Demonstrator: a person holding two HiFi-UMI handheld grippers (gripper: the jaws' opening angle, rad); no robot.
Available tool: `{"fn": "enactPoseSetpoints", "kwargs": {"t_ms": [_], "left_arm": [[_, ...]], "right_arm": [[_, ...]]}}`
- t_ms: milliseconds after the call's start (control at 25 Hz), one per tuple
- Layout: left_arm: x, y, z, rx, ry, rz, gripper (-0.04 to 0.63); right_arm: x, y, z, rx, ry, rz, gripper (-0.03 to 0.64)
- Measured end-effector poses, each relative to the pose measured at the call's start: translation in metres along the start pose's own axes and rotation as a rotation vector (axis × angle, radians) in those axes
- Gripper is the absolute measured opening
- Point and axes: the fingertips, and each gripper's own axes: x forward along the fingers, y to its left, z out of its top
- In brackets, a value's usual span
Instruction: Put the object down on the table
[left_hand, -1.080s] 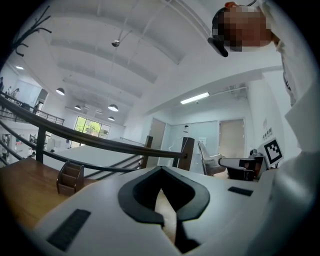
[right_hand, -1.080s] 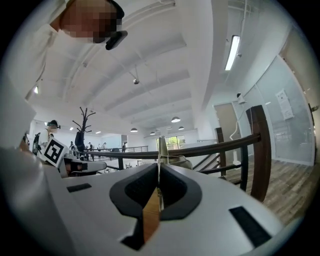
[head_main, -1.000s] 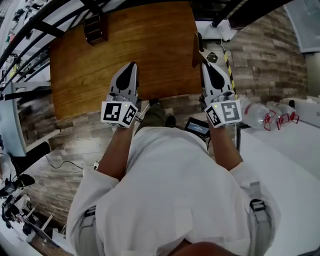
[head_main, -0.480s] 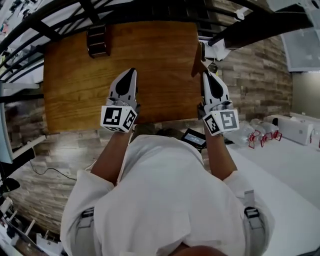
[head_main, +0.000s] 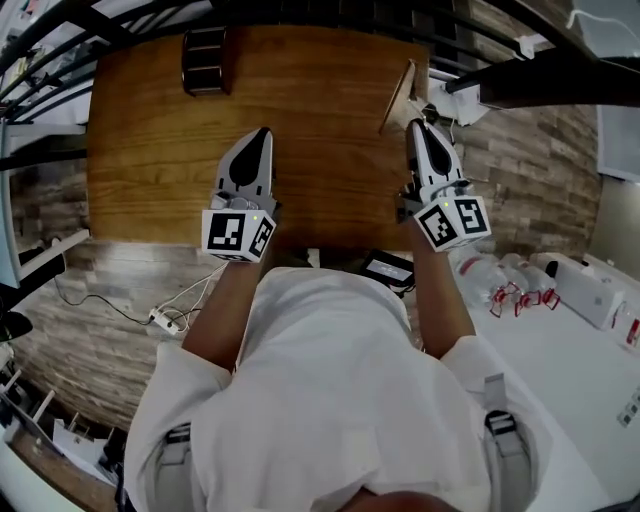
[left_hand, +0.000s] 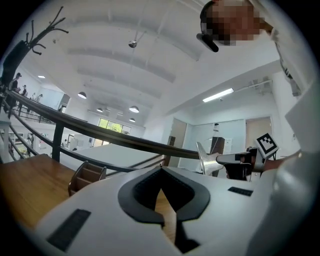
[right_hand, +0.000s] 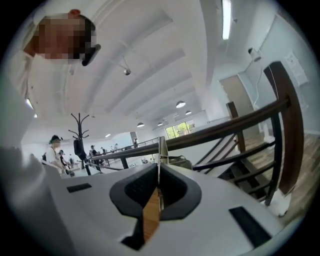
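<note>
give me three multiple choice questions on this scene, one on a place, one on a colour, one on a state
1. Where does the small slotted rack stand on the table?
A. near its far left corner
B. at its near edge
C. dead centre

2. What colour is the table top?
A. white
B. brown wood
C. black

3. What state is the right gripper in?
A. open, empty
B. shut, empty
C. shut on a thin board

Key: A, the rack sits far left; B, brown grain shows; C, the board stands edge-on between the jaws.

A dark wooden slotted rack (head_main: 205, 60) stands near a black railing (left_hand: 100, 134); a white power strip (head_main: 160, 320) lies on the plank floor (head_main: 95, 290).
</note>
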Motion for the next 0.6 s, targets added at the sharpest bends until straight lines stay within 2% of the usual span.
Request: {"fn": "enactPoseSetpoints", "kwargs": {"t_ms": [240,400,600], "left_arm": [[0.024,-0.007,-0.001,0.029,0.012,0.068,0.012],[0.043,-0.011,-0.006,0.044,0.008,0.088,0.012],[0.058,-0.013,-0.020,0.038,0.028,0.093,0.012]], "right_arm": [[0.046,-0.031,-0.019,0.177,0.086,0.110,0.026],[0.072,-0.062,-0.036,0.368,0.108,0.114,0.026],[0.102,-0.083,-0.057,0.531,0.132,0.119,0.026]]}}
